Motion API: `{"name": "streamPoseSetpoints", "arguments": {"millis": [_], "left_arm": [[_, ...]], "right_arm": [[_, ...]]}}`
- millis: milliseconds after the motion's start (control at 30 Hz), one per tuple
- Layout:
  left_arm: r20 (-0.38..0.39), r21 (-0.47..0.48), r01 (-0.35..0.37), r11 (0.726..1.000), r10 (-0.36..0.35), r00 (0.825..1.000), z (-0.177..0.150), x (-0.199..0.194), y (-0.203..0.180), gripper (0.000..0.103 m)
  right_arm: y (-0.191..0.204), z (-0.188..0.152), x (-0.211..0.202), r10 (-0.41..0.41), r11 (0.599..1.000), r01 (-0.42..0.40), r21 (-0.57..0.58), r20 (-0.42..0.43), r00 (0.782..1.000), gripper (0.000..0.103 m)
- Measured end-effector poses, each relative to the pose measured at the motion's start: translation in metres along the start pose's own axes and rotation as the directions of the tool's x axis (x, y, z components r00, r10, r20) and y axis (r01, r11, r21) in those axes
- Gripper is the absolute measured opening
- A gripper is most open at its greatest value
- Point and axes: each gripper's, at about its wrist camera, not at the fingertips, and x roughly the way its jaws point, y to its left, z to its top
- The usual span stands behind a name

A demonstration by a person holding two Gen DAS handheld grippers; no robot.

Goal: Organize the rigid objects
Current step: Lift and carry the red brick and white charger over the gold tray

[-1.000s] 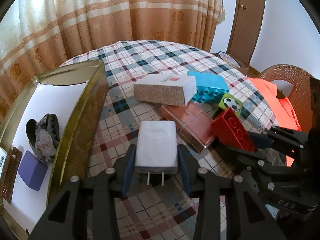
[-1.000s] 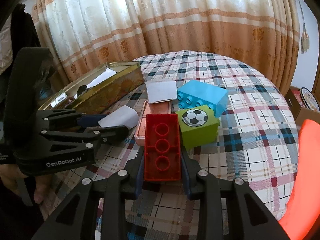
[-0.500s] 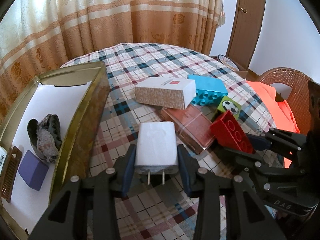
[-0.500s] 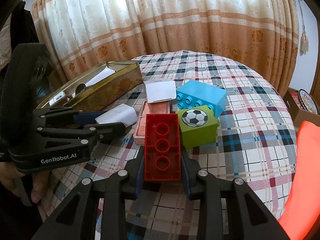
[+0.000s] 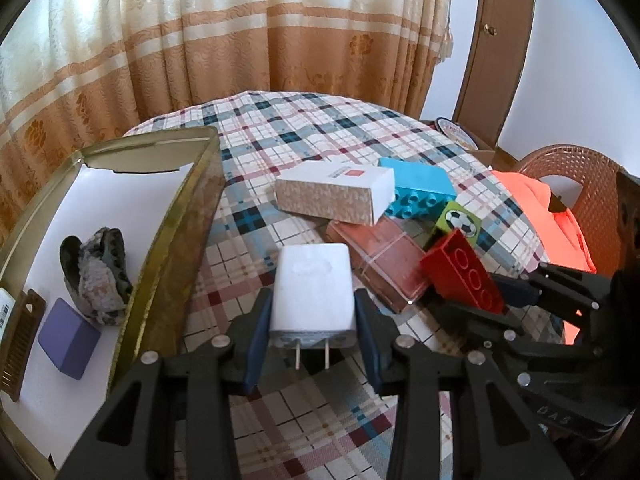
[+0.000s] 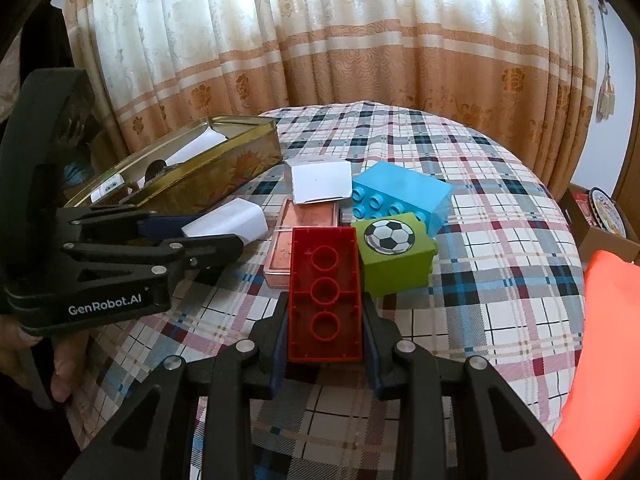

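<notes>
Checked tablecloth (image 6: pixel 500 216), striped curtains (image 5: pixel 240 40), wicker chair (image 5: pixel 592 176), wooden door (image 5: pixel 500 48).

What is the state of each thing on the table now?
Left claw: shut on charger.
Right claw: shut on red brick.
Charger: held, prongs toward the camera.
Red brick: held, hollow side up.
Tin: open.
Blue brick: on its side.

- Left tool (image 5: pixel 314 332): both fingers clamped on the sides of a white charger (image 5: pixel 312 290) (prongs pointing back toward the camera), held above the tabletop (image 5: pixel 304 128).
- Right tool (image 6: pixel 325 336): fingers closed against a red brick (image 6: pixel 325 292), held level alongside the left tool.
</notes>
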Motion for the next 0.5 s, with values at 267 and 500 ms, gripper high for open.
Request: {"name": "streamPoseSetpoints", "arguments": {"millis": [267,500], "left_arm": [[0.055,-0.03,-0.011,0.999,0.013,0.998,-0.001,-0.011,0.005,0.039],[0.112,-0.043,-0.035,0.998,0.039,0.993,-0.001,-0.021,0.007,0.039]], "right_arm": [[0.009,0.0,-0.001,-0.01,1.0,0.01,-0.024,0.001,1.0,0.034],[0.02,0.002,-0.005,-0.009,0.999,0.01,-0.047,0.011,1.0,0.034]]}}
